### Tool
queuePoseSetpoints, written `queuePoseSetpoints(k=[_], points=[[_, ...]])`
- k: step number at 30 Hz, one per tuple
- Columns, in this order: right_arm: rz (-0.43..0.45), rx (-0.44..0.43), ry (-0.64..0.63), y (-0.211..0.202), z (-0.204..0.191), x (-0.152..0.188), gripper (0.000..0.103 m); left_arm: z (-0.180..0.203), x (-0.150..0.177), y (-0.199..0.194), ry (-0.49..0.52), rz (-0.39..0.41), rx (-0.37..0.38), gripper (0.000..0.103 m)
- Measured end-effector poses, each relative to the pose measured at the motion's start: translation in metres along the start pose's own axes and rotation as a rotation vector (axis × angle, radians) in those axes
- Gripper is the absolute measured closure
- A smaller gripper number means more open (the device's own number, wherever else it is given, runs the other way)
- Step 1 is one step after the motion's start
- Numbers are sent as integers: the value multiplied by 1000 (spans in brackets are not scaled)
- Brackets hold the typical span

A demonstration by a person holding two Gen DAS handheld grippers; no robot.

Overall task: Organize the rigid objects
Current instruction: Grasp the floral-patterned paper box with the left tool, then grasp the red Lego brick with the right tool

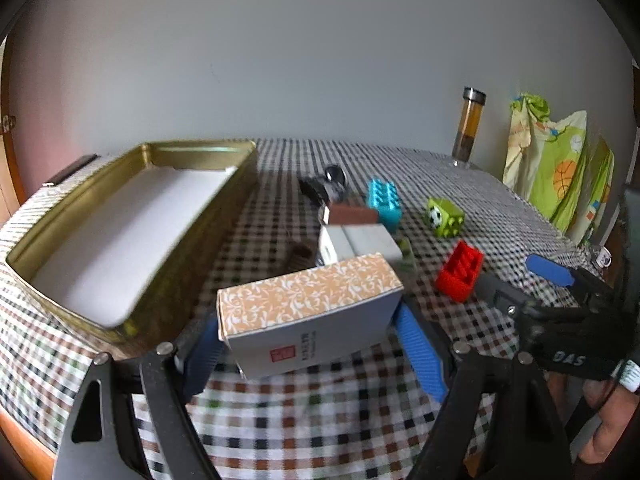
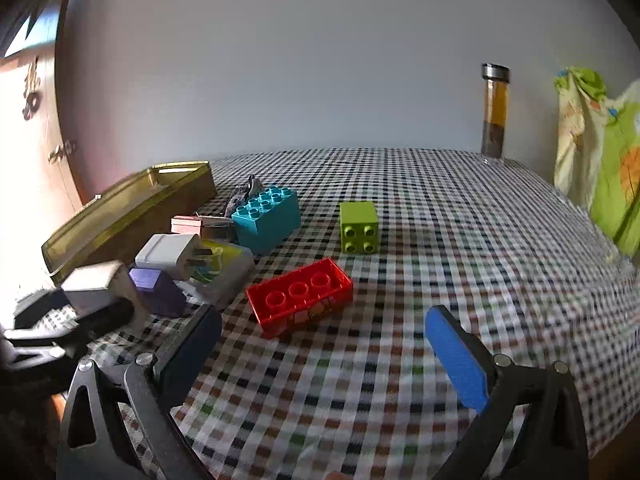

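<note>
Held: one small box [image 1: 310,312], orange-patterned top and white side with a red mark, clamped between the blue pads of my left gripper [image 1: 316,344] and raised off the checked tablecloth [image 1: 320,420]. To its left, just beside it: one gold tin tray [image 1: 48,240] with a white liner, open side up. My right gripper [image 2: 320,356]: jaws spread wide, nothing between them, hanging low over the cloth with the red brick [image 2: 300,298] just ahead, lying studs down so that its hollow underside faces up. Further items on the cloth, right wrist view: one teal brick [image 2: 268,216], studs up; one lime-green brick [image 2: 359,227] tipped on its side, studs towards me; one white plug adapter [image 2: 168,254] lying on a clear flat case [image 2: 224,276] with a yellow-green print; one purple block [image 2: 158,290] near my left gripper; one pinkish-brown box [image 2: 192,225] beside the tray; something dark and grey behind the teal brick that I cannot identify. Far edge: one tall glass bottle [image 2: 495,114], metal cap, amber liquid. At right: green-and-yellow printed fabric [image 2: 608,152].
</note>
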State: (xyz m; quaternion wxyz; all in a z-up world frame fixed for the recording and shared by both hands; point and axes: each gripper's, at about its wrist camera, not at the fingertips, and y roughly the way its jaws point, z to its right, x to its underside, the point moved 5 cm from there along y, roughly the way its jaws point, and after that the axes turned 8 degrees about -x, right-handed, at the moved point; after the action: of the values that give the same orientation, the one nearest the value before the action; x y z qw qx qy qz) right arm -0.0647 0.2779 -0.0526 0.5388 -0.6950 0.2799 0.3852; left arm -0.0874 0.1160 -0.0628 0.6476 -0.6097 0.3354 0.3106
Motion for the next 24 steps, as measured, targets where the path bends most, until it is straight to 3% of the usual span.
queuePoseSetpoints(k=[6,14,16,18,22,24], points=[[-70,-15,-83,19,-8,-8,0,-17,-13,0,-21,22,-26,21],[-168,-62,-84,35,-8,-5,2,-28,-20,8,-29,27,-45,21],[-182,-68,-75,37,-6,-4,9,-26,-20,8,-26,28,-44,21],[-209,-90,-69,42,-5,-1,27,-25,-19,6,-26,31,-40,21],[-210,-95,-76,41,-3,0,41,-26,-21,2,-21,43,-42,21],[-202,-84,-91,39,-3,0,55,-26,-21,0,-20,48,-41,21]])
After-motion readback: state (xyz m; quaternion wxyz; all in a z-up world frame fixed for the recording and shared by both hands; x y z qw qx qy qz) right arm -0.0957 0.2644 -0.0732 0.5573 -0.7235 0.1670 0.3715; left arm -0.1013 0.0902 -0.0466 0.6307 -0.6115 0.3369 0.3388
